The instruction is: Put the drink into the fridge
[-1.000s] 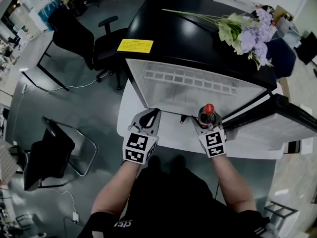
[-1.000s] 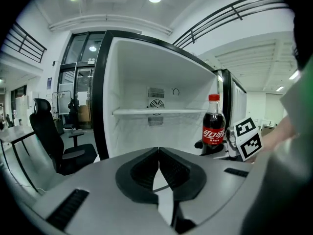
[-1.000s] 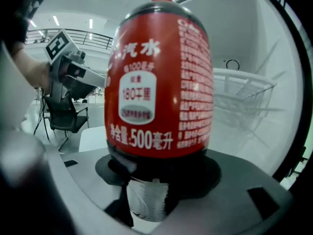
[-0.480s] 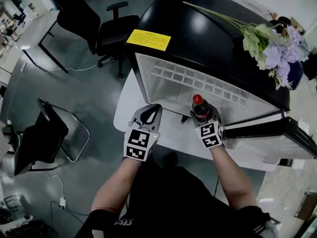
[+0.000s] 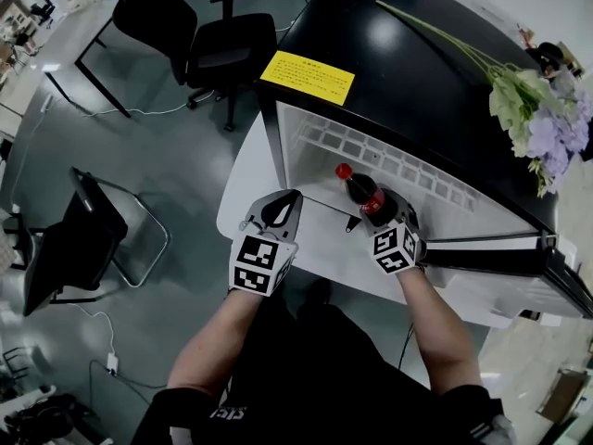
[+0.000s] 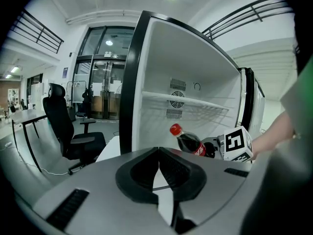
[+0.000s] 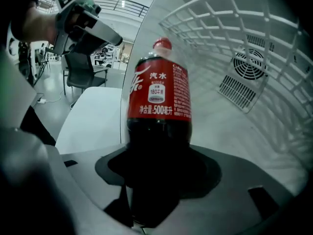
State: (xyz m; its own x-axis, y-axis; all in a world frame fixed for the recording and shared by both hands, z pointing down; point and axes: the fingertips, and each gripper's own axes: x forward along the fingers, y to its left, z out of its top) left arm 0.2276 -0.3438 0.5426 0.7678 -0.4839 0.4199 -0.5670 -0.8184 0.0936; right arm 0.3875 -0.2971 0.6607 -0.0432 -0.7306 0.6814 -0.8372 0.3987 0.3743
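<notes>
The drink is a dark cola bottle (image 5: 363, 193) with a red cap and red label. My right gripper (image 5: 384, 213) is shut on its lower body and holds it tilted, cap pointing into the open fridge (image 5: 389, 160). In the right gripper view the bottle (image 7: 159, 102) fills the middle, its base between my right gripper's (image 7: 159, 180) jaws, with the white wire shelf (image 7: 234, 28) and back vent beyond. My left gripper (image 5: 278, 213) is shut and empty, level with the fridge's left edge. The left gripper view shows its jaws (image 6: 158, 155) closed, with the bottle (image 6: 190, 142) at the opening.
The fridge has a black top (image 5: 417, 72) carrying a yellow label (image 5: 308, 77) and purple flowers (image 5: 537, 109). Its door (image 5: 519, 258) swings open to the right. A white surface (image 5: 306, 248) lies under both grippers. An office chair (image 5: 222, 49) and a folding chair (image 5: 83, 248) stand at the left.
My right gripper has carried the bottle forward to the fridge opening and tipped it, cap toward the interior. The left gripper has hardly moved.
</notes>
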